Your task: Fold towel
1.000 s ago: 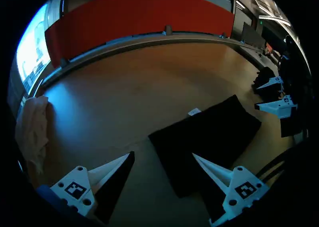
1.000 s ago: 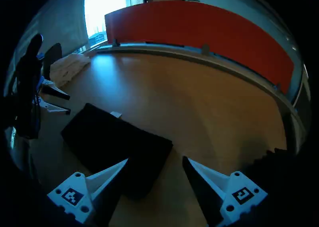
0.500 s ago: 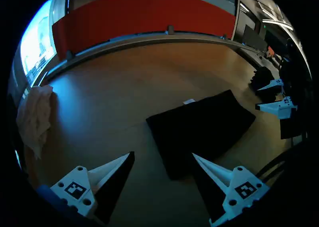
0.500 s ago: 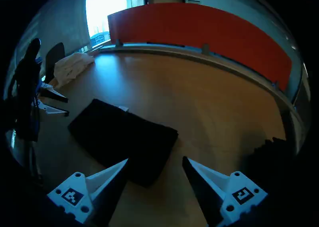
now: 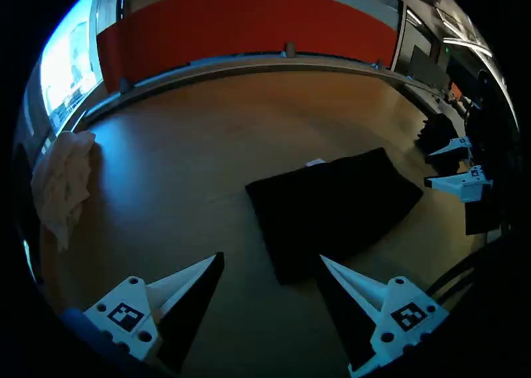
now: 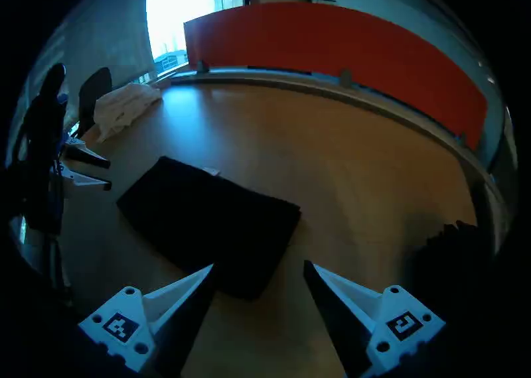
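The left gripper (image 5: 270, 256) and the right gripper (image 6: 258, 265) both have their jaws wide apart and hold nothing above the wooden table (image 5: 199, 132). The black towel (image 5: 335, 202) lies flat just ahead, apparently folded already. For another fold, I would pinch both near corners low, catching all layers evenly.

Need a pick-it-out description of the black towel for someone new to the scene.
Find the long red partition behind the wooden table. Mid-table lies the black towel, folded flat into a rectangle with a white tag at its far edge. Unlike the crumpled pale cloth near the window, it is dark and flat.
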`<state>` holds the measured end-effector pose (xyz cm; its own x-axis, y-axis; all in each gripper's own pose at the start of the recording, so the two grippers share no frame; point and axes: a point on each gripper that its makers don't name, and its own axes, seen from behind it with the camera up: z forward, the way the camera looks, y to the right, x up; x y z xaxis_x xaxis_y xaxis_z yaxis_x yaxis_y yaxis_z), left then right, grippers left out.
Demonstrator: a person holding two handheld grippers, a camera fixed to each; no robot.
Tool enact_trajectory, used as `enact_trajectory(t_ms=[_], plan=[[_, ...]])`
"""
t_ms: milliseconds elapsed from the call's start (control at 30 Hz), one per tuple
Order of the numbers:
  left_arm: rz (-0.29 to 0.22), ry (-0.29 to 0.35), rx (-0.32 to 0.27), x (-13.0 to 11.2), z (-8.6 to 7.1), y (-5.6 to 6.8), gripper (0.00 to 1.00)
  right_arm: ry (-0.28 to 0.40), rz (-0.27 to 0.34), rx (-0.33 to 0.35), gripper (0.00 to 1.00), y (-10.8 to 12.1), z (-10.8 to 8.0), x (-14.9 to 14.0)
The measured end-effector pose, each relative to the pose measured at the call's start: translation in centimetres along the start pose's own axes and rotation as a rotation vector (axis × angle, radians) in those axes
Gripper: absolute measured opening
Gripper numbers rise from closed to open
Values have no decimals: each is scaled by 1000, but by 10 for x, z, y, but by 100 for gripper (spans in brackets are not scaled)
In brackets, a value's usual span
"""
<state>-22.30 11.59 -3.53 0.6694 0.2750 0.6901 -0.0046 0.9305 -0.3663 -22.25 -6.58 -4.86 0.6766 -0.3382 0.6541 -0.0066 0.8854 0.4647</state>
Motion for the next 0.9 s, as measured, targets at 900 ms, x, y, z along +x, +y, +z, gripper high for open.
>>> enact_trajectory(t_ms=[900], plan=[[-138, 14, 99, -44, -47, -12, 96, -59, -137, 85, 94, -1, 9, -17]])
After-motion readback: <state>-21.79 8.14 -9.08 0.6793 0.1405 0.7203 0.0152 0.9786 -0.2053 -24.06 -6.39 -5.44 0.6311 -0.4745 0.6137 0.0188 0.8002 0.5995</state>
